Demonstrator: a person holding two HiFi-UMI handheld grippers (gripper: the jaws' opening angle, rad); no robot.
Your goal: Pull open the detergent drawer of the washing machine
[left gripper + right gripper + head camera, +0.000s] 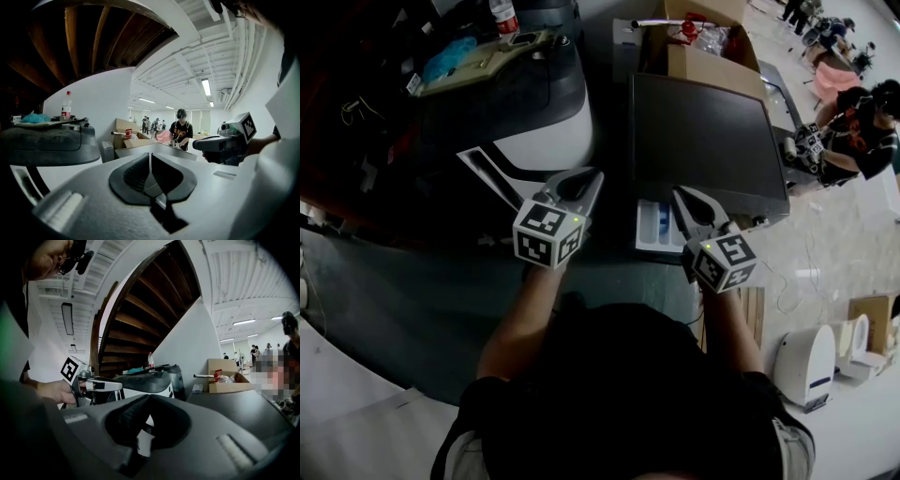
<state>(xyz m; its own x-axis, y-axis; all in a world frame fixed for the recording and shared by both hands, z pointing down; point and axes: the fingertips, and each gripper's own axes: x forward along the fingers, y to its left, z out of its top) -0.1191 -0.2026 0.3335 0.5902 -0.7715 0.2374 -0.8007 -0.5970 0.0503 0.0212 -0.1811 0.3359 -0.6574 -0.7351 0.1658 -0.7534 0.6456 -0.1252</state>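
Observation:
In the head view the dark-topped washing machine [703, 131] stands ahead on the right. Its detergent drawer [656, 228], white with a blue compartment, sticks out of the front panel. My right gripper [679, 196] is shut and empty, its tips just right of the drawer's back end; whether they touch it I cannot tell. My left gripper [592, 176] hovers left of the drawer, between the two machines, its jaws together with nothing in them. Each gripper view shows its own tips meeting, left [150, 154] and right [149, 397], with the other gripper off to the side.
A rounded grey-and-white machine [534, 112] stands at the left with a tray and a bottle [502, 15] on top. An open cardboard box [705, 52] sits behind the washing machine. People work at the far right [853, 112]. A small white appliance [808, 364] stands on the floor, right.

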